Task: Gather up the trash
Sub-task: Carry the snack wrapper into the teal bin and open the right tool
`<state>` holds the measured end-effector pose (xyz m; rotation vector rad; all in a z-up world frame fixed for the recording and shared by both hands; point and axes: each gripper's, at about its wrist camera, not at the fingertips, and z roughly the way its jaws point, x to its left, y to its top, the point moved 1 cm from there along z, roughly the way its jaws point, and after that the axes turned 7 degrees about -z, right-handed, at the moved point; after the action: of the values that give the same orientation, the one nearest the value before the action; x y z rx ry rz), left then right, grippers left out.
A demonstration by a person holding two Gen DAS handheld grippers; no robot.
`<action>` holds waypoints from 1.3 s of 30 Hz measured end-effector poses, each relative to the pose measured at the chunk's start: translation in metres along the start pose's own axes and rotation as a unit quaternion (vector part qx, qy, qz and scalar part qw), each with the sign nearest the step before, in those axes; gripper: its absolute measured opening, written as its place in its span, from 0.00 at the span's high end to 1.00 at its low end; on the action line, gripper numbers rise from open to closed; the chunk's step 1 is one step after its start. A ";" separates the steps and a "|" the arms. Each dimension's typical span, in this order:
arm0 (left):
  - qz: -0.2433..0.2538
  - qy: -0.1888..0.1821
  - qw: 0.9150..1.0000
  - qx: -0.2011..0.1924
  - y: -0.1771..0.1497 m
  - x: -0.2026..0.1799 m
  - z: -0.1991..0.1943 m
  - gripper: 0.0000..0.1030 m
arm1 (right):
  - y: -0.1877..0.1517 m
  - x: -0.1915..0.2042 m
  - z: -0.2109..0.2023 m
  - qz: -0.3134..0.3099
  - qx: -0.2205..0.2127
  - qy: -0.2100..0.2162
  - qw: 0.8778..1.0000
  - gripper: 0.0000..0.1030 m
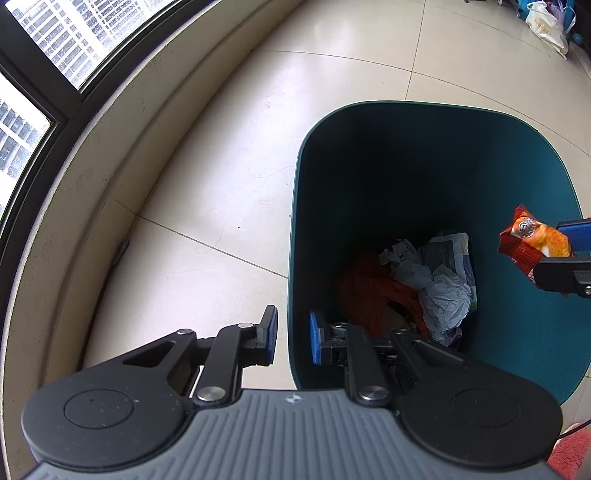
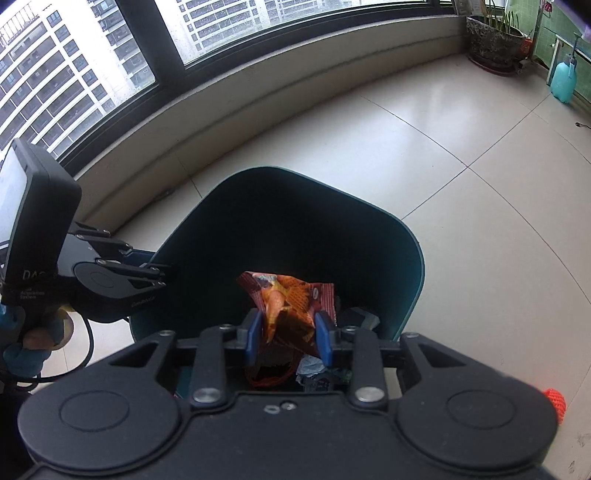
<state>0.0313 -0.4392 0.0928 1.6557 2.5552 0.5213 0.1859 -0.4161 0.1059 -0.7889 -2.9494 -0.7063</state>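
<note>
- Left wrist view: nearest the lens, the left hand-held gripper [image 1: 293,341] straddles the near wall of a teal bin [image 1: 295,236], one blue pad outside and one inside, jaws drawn in and clamped on that wall.
- Left wrist view: crumpled white paper [image 1: 439,284] and an orange-red sheet [image 1: 365,291] lie at the bottom of the bin.
- Left wrist view: at the right edge, the right hand-held gripper [image 1: 570,254] holds an orange snack wrapper [image 1: 532,240] above the bin's open mouth, over its right side.
- Left wrist view: the bin stands on a pale tiled floor [image 1: 229,155], near a low curved ledge [image 1: 110,147] under a window [image 1: 55,48]; a white bag [image 1: 546,26] lies far off.
- Right wrist view: nearest the lens, the right hand-held gripper [image 2: 286,334] has its blue pads pressed on both sides of the wrapper [image 2: 291,299], which is crumpled and stands up between them.
- Right wrist view: the bin [image 2: 410,266] lies directly below the wrapper, with trash visible inside.
- Right wrist view: the left hand-held gripper [image 2: 162,271] meets the bin's left rim.
- Right wrist view: a potted plant [image 2: 493,40] and a teal spray bottle [image 2: 563,81] stand by the far wall; an orange mesh object [image 2: 554,404] lies on the floor at right.
</note>
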 end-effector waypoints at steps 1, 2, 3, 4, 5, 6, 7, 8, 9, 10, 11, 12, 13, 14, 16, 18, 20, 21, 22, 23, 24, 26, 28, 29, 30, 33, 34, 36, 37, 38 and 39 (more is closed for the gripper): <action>-0.001 -0.002 1.000 0.001 0.000 0.001 0.000 0.83 | 0.001 0.003 0.008 -0.011 0.006 -0.010 1.000 0.71; -0.002 -0.002 1.000 0.001 0.000 0.001 0.000 0.83 | -0.001 0.009 0.019 -0.024 0.015 -0.020 0.999 0.71; -0.002 -0.003 1.000 0.002 0.000 0.001 0.000 0.83 | -0.002 0.011 0.028 -0.033 0.025 -0.025 0.999 0.71; -0.002 -0.003 1.000 0.002 0.000 0.002 0.000 0.83 | -0.002 0.013 0.040 -0.039 0.038 -0.031 0.998 0.71; -0.002 -0.004 1.000 0.003 0.000 0.002 0.001 0.83 | -0.002 0.014 0.047 -0.042 0.046 -0.034 0.997 0.71; -0.002 -0.004 1.000 0.003 0.000 0.002 0.001 0.83 | -0.002 0.015 0.058 -0.045 0.059 -0.036 0.997 0.71; -0.003 -0.005 1.000 0.004 0.001 0.003 0.001 0.83 | -0.003 0.016 0.067 -0.049 0.068 -0.040 0.996 0.71; -0.003 -0.006 1.000 0.004 0.001 0.003 0.001 0.83 | -0.003 0.018 0.077 -0.057 0.078 -0.047 0.994 0.71; -0.004 -0.006 1.000 0.005 0.001 0.003 0.001 0.83 | -0.004 0.020 0.083 -0.063 0.085 -0.052 0.993 0.71; -0.004 -0.006 1.000 0.005 0.001 0.003 0.002 0.83 | -0.005 0.022 0.093 -0.071 0.095 -0.060 0.991 0.71; -0.004 -0.006 1.000 0.006 0.001 0.004 0.002 0.83 | -0.006 0.022 0.098 -0.074 0.101 -0.064 0.990 0.71; -0.003 -0.006 1.000 0.007 0.001 0.004 0.002 0.83 | -0.006 0.024 0.105 -0.076 0.107 -0.068 0.989 0.71; -0.003 -0.006 1.000 0.008 0.001 0.004 0.002 0.83 | -0.006 0.025 0.110 -0.077 0.112 -0.069 0.988 0.70; -0.003 -0.006 1.000 0.008 0.001 0.004 0.002 0.83 | -0.007 0.026 0.114 -0.078 0.117 -0.070 0.988 0.70; -0.002 -0.006 1.000 0.010 0.002 0.005 0.003 0.83 | -0.006 0.027 0.121 -0.078 0.126 -0.070 0.986 0.69; -0.003 -0.007 1.000 0.013 0.002 0.005 0.004 0.83 | -0.007 0.027 0.123 -0.078 0.132 -0.067 0.986 0.67; -0.003 -0.007 1.000 0.014 0.002 0.006 0.005 0.83 | -0.008 0.026 0.123 -0.076 0.133 -0.064 0.986 0.67; -0.004 -0.007 1.000 0.014 0.002 0.006 0.005 0.83 | -0.008 0.026 0.123 -0.072 0.131 -0.064 0.987 0.67; -0.004 -0.007 1.000 0.014 0.003 0.006 0.005 0.83 | -0.008 0.025 0.122 -0.067 0.129 -0.062 0.987 0.66; -0.003 -0.007 1.000 0.014 0.003 0.006 0.005 0.83 | -0.008 0.025 0.120 -0.061 0.125 -0.056 0.989 0.66; -0.004 -0.007 1.000 0.014 0.003 0.006 0.005 0.83 | -0.006 0.025 0.116 -0.055 0.121 -0.051 0.990 0.64; -0.003 -0.007 1.000 0.014 0.003 0.006 0.005 0.83 | -0.005 0.023 0.108 -0.052 0.113 -0.041 0.991 0.61; -0.003 -0.006 1.000 0.014 0.003 0.006 0.006 0.83 | -0.004 0.023 0.100 -0.057 0.103 -0.032 0.992 0.57; -0.003 -0.006 1.000 0.014 0.004 0.006 0.005 0.83 | -0.004 0.023 0.095 -0.057 0.099 -0.031 0.993 0.57; -0.002 -0.005 1.000 0.013 0.004 0.006 0.005 0.83 | -0.005 0.022 0.088 -0.054 0.092 -0.027 0.994 0.57; -0.002 -0.004 1.000 0.013 0.003 0.006 0.007 0.83 | -0.007 0.017 0.062 -0.039 0.067 -0.009 0.997 0.57; -0.002 -0.002 1.000 0.014 0.003 0.006 0.008 0.83 | -0.008 0.014 0.052 -0.032 0.059 -0.003 0.998 0.56; -0.002 -0.001 1.000 0.015 0.003 0.005 0.009 0.83 | -0.012 0.006 0.030 -0.015 0.039 0.013 0.999 0.56; -0.002 0.000 1.000 0.014 0.003 0.004 0.009 0.83 | -0.015 0.000 0.018 -0.004 0.028 0.017 0.999 0.56; -0.001 0.000 1.000 0.014 0.003 0.003 0.009 0.83 | -0.017 -0.004 0.010 0.003 0.022 0.018 1.000 0.56; 0.000 0.000 1.000 0.013 0.003 0.002 0.009 0.83 | -0.020 -0.010 -0.003 0.016 0.014 0.019 1.000 0.56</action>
<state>0.0351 -0.4340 0.0860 1.6636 2.5733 0.4903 0.1851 -0.4376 0.0990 -0.8108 -2.8993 -0.6688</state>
